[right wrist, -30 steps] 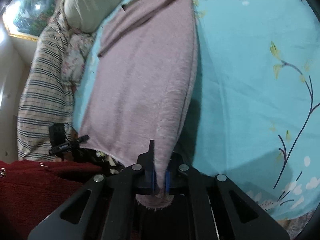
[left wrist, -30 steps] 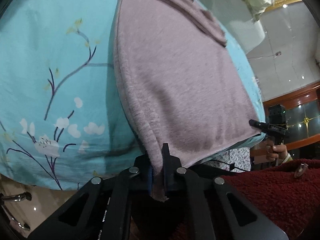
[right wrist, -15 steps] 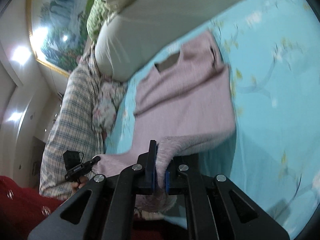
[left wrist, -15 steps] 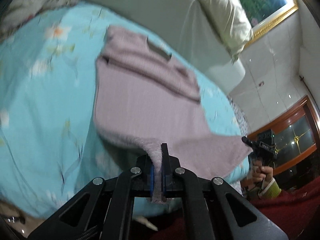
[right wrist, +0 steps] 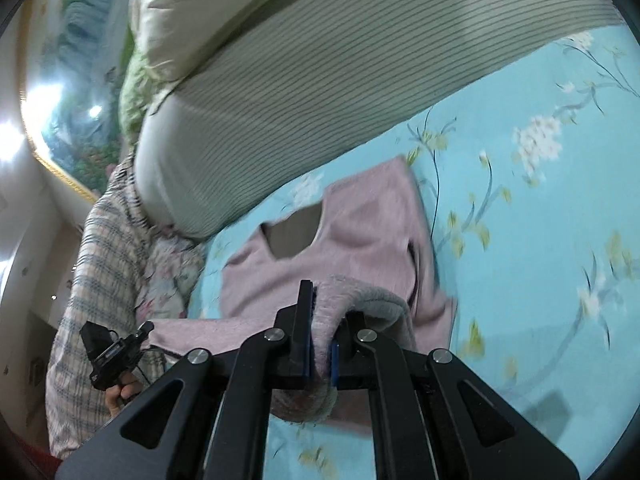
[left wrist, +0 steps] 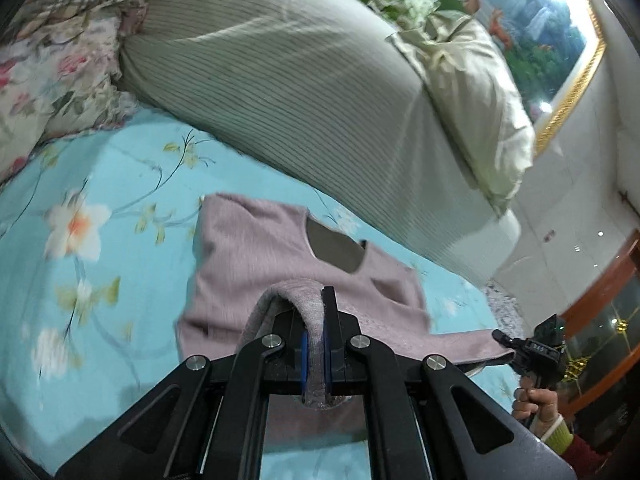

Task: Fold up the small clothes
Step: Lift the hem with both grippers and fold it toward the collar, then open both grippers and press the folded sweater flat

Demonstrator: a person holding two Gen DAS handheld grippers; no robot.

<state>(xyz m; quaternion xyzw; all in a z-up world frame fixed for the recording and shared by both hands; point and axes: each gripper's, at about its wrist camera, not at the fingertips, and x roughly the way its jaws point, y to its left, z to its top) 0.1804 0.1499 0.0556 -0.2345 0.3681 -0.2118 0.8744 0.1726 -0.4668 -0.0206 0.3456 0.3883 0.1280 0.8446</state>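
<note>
Garment: a small mauve knit top (left wrist: 256, 264) is lying on the turquoise floral bedsheet (left wrist: 100, 184), neckline toward the far side, its near hem being lifted off the bed and doubled over toward the collar.
Left tongs (left wrist: 316, 344): clenched on a bunched corner of the hem, fabric squeezed between the blue pads and hanging out below them.
Right tongs (right wrist: 320, 344): likewise gripping the other hem corner, a thick fold of knit arching over the right finger.
Hem between them: stretching sideways from each grip toward the other, raised above the sheet.
Far side: a large grey striped bolster (left wrist: 304, 80) is lying just beyond the collar, with a cream pillow (left wrist: 480, 92) resting on it.
Far left in the left view: floral bedding (left wrist: 44, 80) is sitting beside the bolster.
</note>
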